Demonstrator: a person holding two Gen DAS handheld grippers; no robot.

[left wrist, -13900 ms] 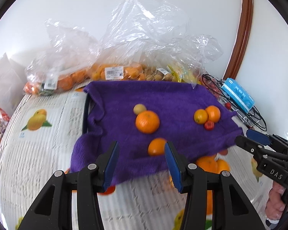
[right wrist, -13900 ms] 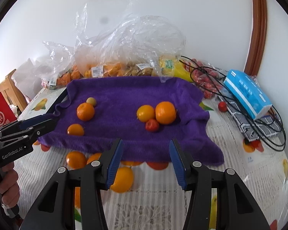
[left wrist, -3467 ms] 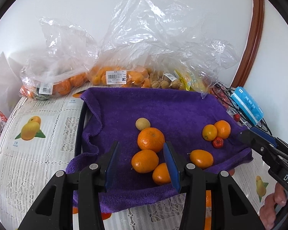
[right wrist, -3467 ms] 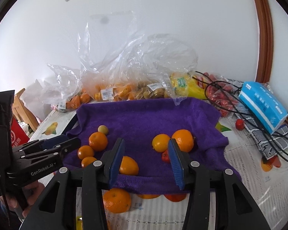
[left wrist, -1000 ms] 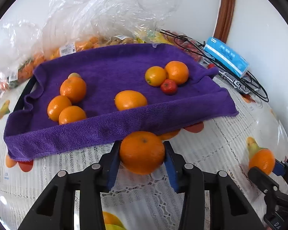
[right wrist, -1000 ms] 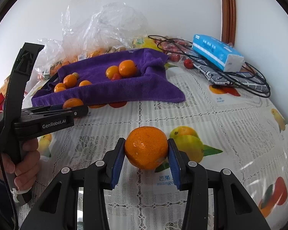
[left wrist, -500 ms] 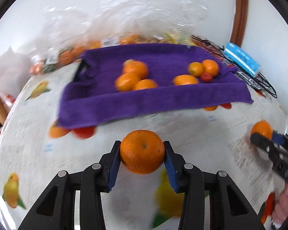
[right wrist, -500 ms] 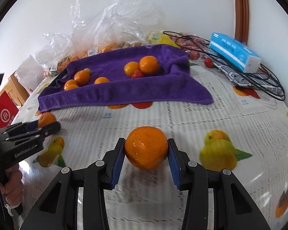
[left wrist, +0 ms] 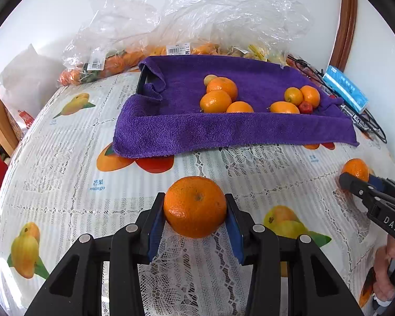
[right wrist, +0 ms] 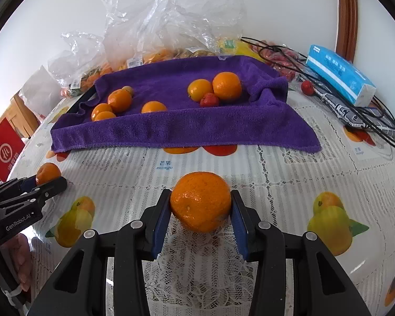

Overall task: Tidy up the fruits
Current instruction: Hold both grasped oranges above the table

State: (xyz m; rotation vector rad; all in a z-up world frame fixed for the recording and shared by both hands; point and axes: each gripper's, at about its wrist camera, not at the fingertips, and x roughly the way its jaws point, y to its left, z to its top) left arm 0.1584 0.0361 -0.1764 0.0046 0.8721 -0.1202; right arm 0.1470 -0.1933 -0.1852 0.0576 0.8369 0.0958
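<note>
The towel (left wrist: 223, 129) is purple, fuzzy, matt cloth. The oranges (left wrist: 194, 206) have glossy, pitted peel. Clear crinkled plastic bags (left wrist: 210, 13) shine at the desk's far edge.

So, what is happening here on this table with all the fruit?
A person is sorting fruit with two hand-held grippers. The left gripper is shut on one orange, and the right gripper is shut on another orange; both are in front of the purple towel, over the fruit-print tablecloth. On the towel lie a group of oranges at its left and a second group with a small red fruit at its right.
</note>
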